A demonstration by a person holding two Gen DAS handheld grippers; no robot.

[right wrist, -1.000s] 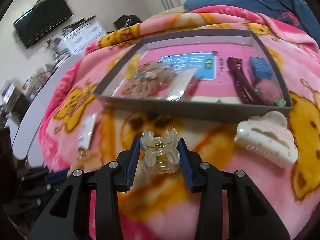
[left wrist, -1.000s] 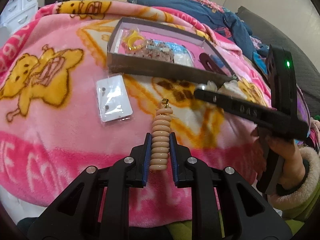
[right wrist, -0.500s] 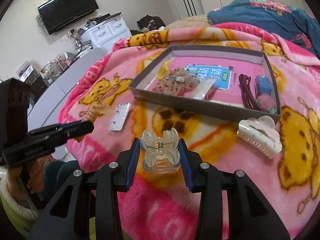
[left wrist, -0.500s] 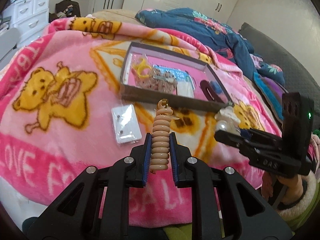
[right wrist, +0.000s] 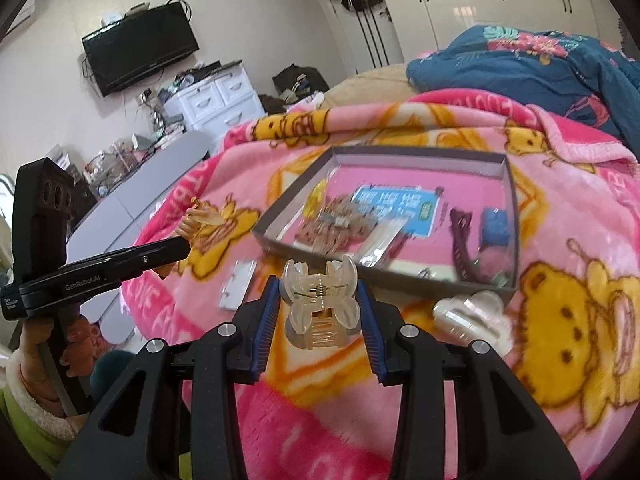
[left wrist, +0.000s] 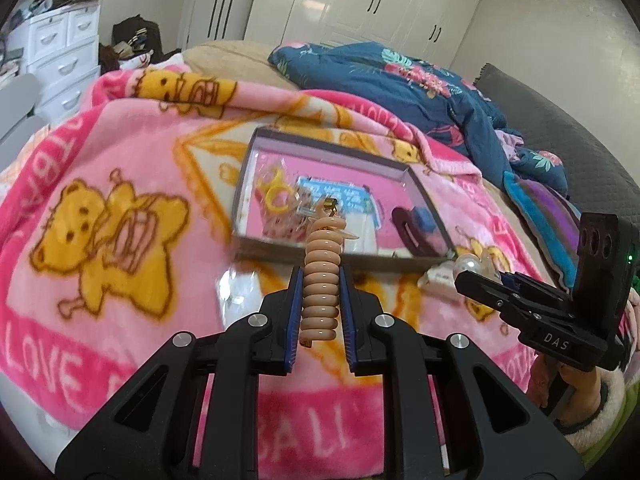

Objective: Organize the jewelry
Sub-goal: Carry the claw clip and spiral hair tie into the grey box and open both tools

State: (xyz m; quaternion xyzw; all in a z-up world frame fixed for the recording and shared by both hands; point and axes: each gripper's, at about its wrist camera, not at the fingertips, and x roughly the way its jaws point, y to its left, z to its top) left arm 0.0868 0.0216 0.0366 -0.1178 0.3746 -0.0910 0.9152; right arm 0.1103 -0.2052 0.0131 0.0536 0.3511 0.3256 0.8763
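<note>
My left gripper (left wrist: 320, 304) is shut on a beige spiral hair tie (left wrist: 322, 276) and holds it upright, high above the pink blanket. My right gripper (right wrist: 318, 308) is shut on a clear claw hair clip (right wrist: 320, 306), also held above the blanket. A shallow grey box (left wrist: 256, 168) with a pink floor lies ahead on the bed; it also shows in the right wrist view (right wrist: 508, 208). It holds a yellow ring (left wrist: 276, 196), packets of jewelry, a dark hair clip (right wrist: 460, 236) and a blue item (right wrist: 494, 226). The right gripper shows at the right of the left wrist view (left wrist: 476, 276).
A white claw clip (right wrist: 468, 312) lies on the blanket in front of the box's near right corner. A small clear packet (right wrist: 238, 284) lies left of the box. A blue floral quilt (left wrist: 400, 80) is piled behind. A white drawer unit (right wrist: 212, 100) and a grey tabletop stand to the left.
Both grippers have risen and pulled back from the box, which now looks smaller and farther away. Each keeps hold of its item.
</note>
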